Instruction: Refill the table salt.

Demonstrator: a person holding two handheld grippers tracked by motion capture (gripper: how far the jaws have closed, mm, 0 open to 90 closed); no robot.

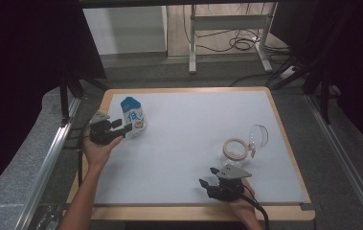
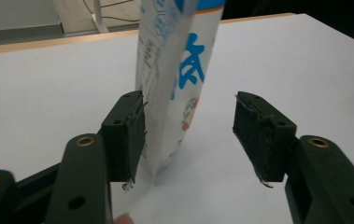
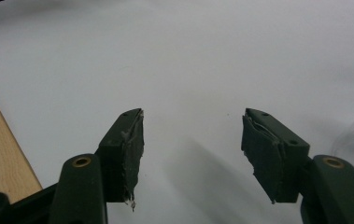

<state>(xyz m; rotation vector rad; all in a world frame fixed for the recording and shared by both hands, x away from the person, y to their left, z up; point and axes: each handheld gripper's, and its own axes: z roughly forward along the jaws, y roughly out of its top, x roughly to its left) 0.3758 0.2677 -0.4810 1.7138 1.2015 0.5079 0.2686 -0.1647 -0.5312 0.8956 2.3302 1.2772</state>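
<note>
High view: a blue-and-white carton (image 1: 132, 117) stands upright near the far left corner of the white surface (image 1: 188, 139). The left tongs (image 1: 123, 127) sit just beside the carton on its near left. In the left gripper view the carton (image 2: 174, 79) stands between the parted jaws, one pad (image 2: 135, 135) touching or almost touching its side, the other well clear, so nothing is gripped. The right tongs (image 1: 209, 176) rest far from the carton, at the near edge, jaws apart and empty. A wooden ring (image 1: 235, 148) and a clear jar (image 1: 258, 135) lie well to the carton's right.
</note>
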